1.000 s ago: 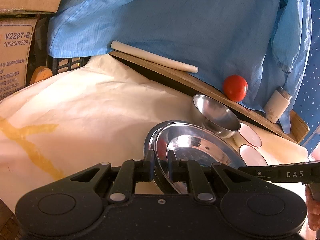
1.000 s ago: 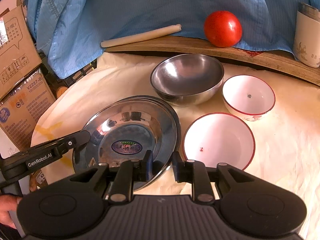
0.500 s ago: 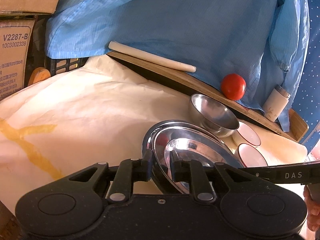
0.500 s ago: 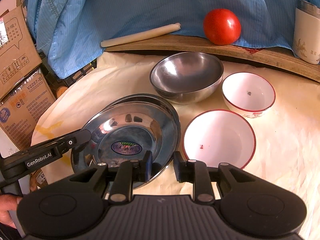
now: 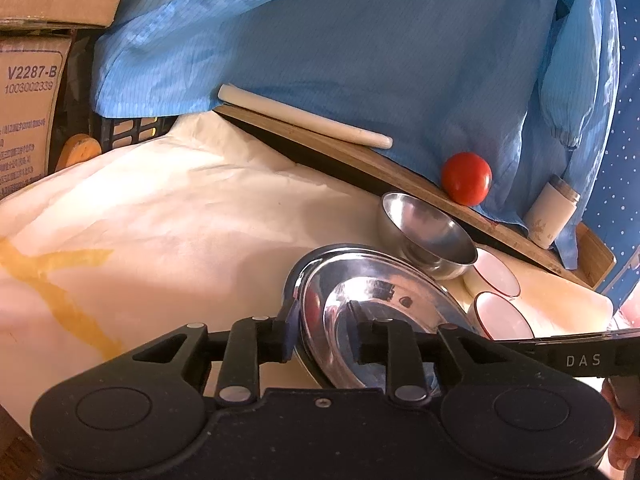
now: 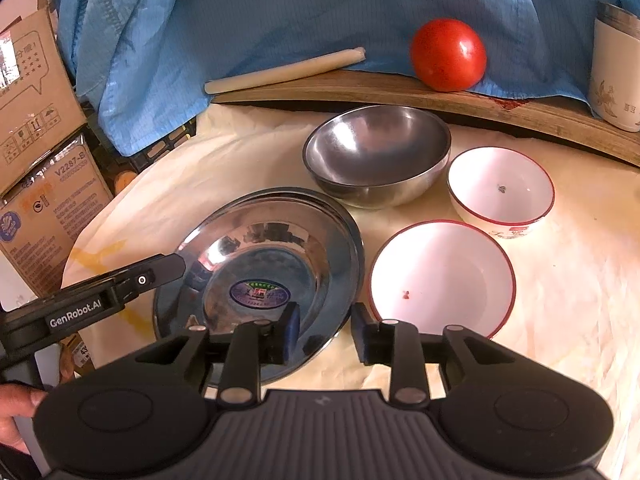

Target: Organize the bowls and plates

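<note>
Black plastic fills the near edge of both wrist views — the body of each hand-held gripper. The right hand-held gripper (image 6: 323,334) straddles the near rim of a shiny steel plate (image 6: 256,256); its jaws are opening, the rim between them with a gap showing on both sides. The left hand-held gripper (image 5: 322,338) straddles the same plate's left rim, jaws likewise opening, pads off the metal. Its arm reads "GenRobot.AI" in the right view; the right one's arm reads "DAS" in the left view. Bare fingers (image 6: 16,416) show at the lower left edge.

The plate sits on a second steel plate (image 6: 356,240) of which only the edge shows, both on a bench (image 6: 560,300) covered in cream paper with yellow streaks. An oval blue and green sticker lies in the plate's middle, its print too small to read.

Just right of the plates sits a white bowl with a red rim (image 6: 442,276); behind it, a smaller red-rimmed bowl (image 6: 500,190) with red lettering too small to read. Beside that stands a steel bowl (image 6: 376,152).

Farther back, a wooden board (image 6: 400,90) carries a red tomato (image 6: 448,54), a pale stick (image 6: 284,70) and a white tumbler (image 6: 616,72). Blue cloth (image 6: 280,8) hangs behind. At far left, a cardboard box (image 5: 26,112) reads "V2287-B" and "1003002339".
</note>
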Demonstrator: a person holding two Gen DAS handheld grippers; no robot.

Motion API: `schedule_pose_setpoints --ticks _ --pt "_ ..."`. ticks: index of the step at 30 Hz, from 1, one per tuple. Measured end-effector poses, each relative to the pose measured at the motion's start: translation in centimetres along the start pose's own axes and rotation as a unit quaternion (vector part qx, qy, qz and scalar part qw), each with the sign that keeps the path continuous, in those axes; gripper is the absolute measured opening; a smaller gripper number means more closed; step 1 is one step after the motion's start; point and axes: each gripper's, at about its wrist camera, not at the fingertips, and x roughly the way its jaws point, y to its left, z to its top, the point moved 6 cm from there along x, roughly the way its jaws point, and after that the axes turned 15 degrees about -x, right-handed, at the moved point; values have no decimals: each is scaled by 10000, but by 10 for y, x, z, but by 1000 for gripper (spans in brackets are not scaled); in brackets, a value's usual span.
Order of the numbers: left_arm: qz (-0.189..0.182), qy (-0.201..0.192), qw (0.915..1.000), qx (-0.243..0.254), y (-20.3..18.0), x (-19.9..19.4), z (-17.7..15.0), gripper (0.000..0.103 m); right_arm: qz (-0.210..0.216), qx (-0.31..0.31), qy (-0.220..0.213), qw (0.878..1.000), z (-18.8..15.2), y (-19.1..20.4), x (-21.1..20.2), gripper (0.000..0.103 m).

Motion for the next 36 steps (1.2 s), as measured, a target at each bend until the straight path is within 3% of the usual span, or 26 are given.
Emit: schedule_pose_setpoints --ticks 5,10,14,16,19,23,25,27,36 --pt "-25 7 10000 -21 1 0 0 31 12 -21 -14 10000 0 0 -1 36" --pt "-23 -1 10000 -63 1 0 1 43 36 -37 -61 10000 0 1 -3 39" --pt "-28 -29 9999 -122 1 -1 2 54 9 -148 -126 9998 -1 4 -7 50" --pt "-65 -71 9998 -169 1 -2 4 69 45 -182 -156 9997 -1 5 -9 56" --pt "-60 -116 9997 -198 0 -2 7 81 99 -239 -221 9994 -1 8 -12 66" --pt "-87 -163 9996 -226 -2 -1 15 92 24 -345 -411 9986 1 9 -20 88" --pt "-105 -176 9995 -222 -3 -1 18 99 -79 -427 -504 9978 2 9 -24 92" --pt "-120 -200 9995 -233 -4 1 20 100 -132 -460 -571 9972 3 8 -28 98" --pt "-161 -181 9997 -60 -25 22 42 102 -605 -267 -912 9936 14 -27 -38 102"
